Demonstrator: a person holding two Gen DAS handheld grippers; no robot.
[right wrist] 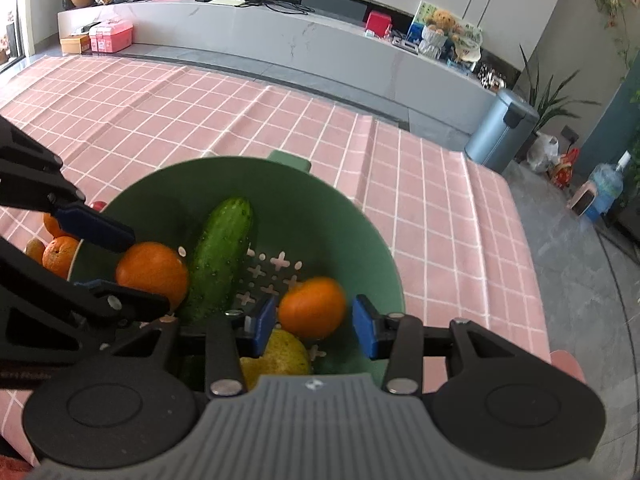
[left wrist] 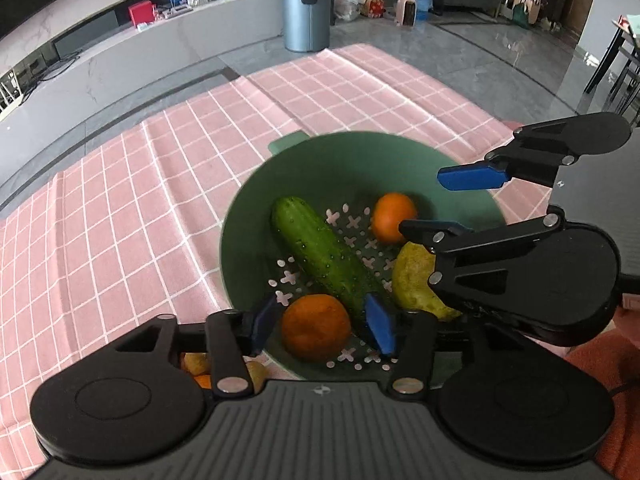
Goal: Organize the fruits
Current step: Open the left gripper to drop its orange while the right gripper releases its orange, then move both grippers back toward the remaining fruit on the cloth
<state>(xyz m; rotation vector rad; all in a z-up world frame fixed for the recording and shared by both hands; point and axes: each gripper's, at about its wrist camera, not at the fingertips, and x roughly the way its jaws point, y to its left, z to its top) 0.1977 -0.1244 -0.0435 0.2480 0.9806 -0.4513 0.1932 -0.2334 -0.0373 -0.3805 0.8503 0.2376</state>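
A green colander bowl [left wrist: 248,208] [right wrist: 352,232] sits on the pink checked cloth. Inside it lie a cucumber [left wrist: 320,256] [right wrist: 222,256], a yellow-green pear [left wrist: 412,276] [right wrist: 276,352] and two oranges. My left gripper [left wrist: 322,320] [right wrist: 148,270] is open around the near orange [left wrist: 316,328] [right wrist: 152,272], which rests on the bowl's floor with a gap at each pad. My right gripper [right wrist: 314,326] [left wrist: 422,202] is open at the other orange [right wrist: 312,306] [left wrist: 394,218]. That fruit sits at its fingertips, slightly blurred, with green showing beside the right pad.
More oranges [right wrist: 60,256] and a yellowish fruit [left wrist: 196,362] lie on the cloth just outside the bowl, on the left gripper's side. The table edge [right wrist: 520,240] drops to grey floor on the right. A blue-grey bin [left wrist: 306,16] stands beyond the far edge.
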